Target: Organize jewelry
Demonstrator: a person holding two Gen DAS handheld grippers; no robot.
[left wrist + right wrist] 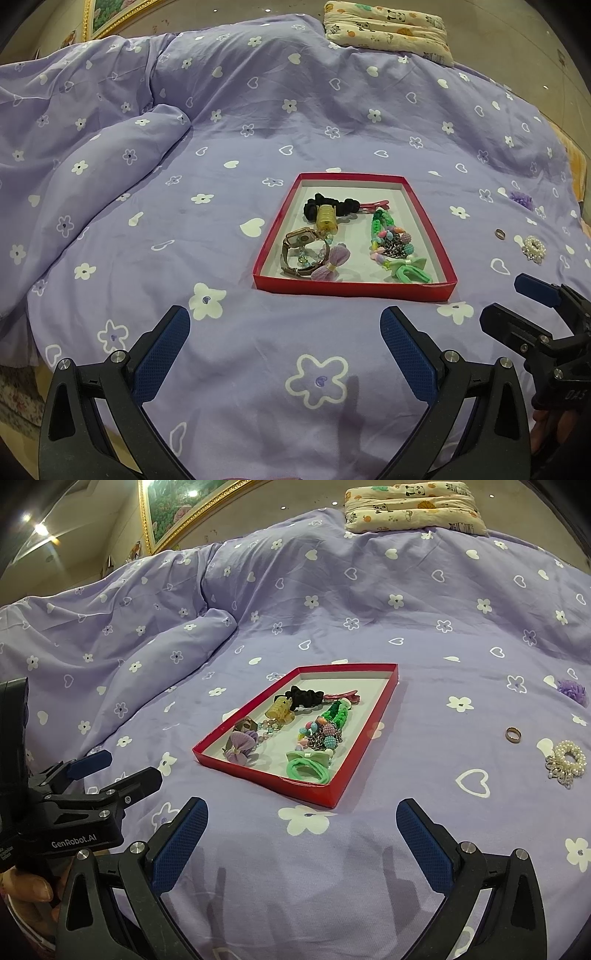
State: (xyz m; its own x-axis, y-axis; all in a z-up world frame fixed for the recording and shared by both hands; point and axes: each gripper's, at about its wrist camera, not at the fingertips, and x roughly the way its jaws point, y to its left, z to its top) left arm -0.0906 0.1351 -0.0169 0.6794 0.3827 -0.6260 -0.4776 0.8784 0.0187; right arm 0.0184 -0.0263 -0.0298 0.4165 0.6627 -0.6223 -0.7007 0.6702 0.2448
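Ahead, both tongs gape over bare bedspread before the red tray's near edge.

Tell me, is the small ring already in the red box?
Out. The ring lies on the purple bedcover, right of the red box.

Watch: ahead of the left gripper, band partly covered by the purple bow; dial unreadable.
Black scrunchie: middle hidden behind the yellow claw clip.
Chain cluster: ahead-left of the right gripper, tangled with beads; separate pieces cannot be told apart.
Ring: ahead-right of the right gripper; too small to tell its detail.
Framed picture: far ahead-left, cut off by the picture's upper edge.
Hand: left of the right gripper, mostly hidden behind the other gripper's body.
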